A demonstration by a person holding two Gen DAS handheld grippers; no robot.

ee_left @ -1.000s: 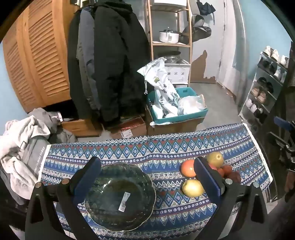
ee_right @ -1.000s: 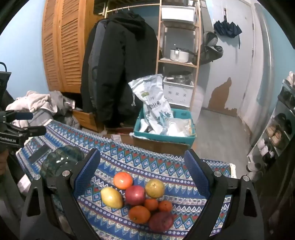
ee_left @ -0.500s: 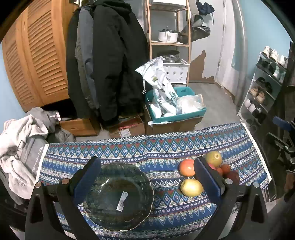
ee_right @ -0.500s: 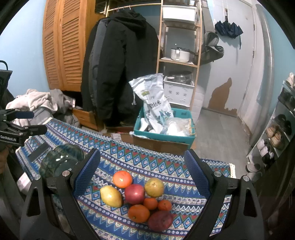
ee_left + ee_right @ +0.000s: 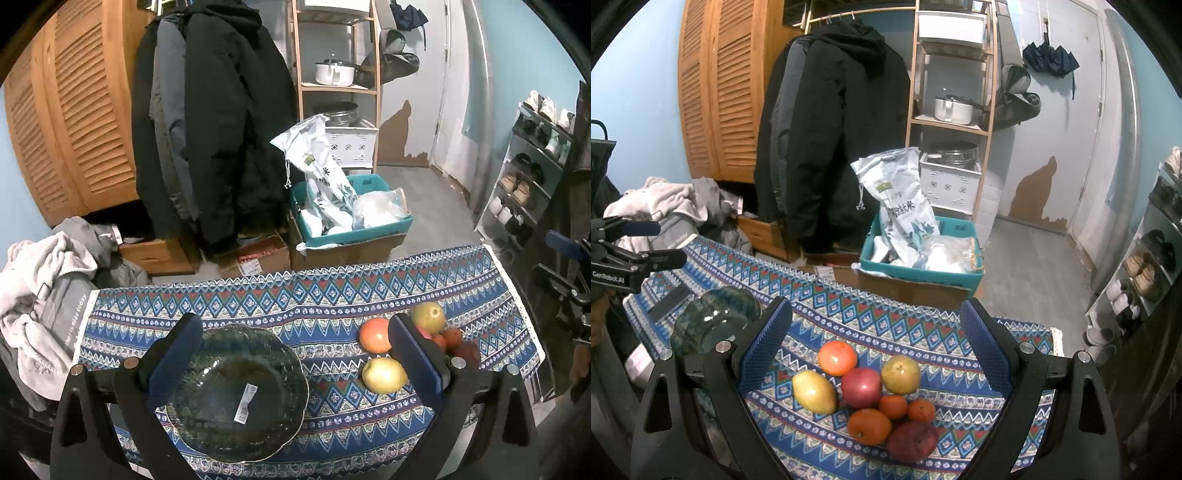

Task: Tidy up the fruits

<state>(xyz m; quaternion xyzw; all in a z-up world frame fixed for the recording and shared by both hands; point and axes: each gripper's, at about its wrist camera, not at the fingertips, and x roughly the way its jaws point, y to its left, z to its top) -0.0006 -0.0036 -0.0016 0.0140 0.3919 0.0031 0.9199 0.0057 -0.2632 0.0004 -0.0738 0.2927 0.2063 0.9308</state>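
A dark green glass bowl (image 5: 236,391) with a white sticker sits empty on the patterned cloth, under my open left gripper (image 5: 295,354). To its right lie a yellow fruit (image 5: 384,374), an orange (image 5: 375,335) and a green-yellow fruit (image 5: 428,317). In the right wrist view several fruits cluster between the fingers of my open right gripper (image 5: 875,339): a yellow fruit (image 5: 813,392), an orange (image 5: 837,358), a red apple (image 5: 861,387), a green-yellow fruit (image 5: 900,373), small oranges (image 5: 868,425) and a dark red fruit (image 5: 911,441). The bowl (image 5: 709,325) stands left of them.
The blue patterned tablecloth (image 5: 332,295) covers a small table. Behind it on the floor stand a teal box with bags (image 5: 351,221) and cardboard boxes. Clothes (image 5: 40,280) are piled at left, a shoe rack (image 5: 532,177) at right. The left gripper (image 5: 631,266) shows at the right view's left edge.
Both views have shifted only slightly; the left camera sits a little nearer the bowl. The fruits and the bowl have not moved.
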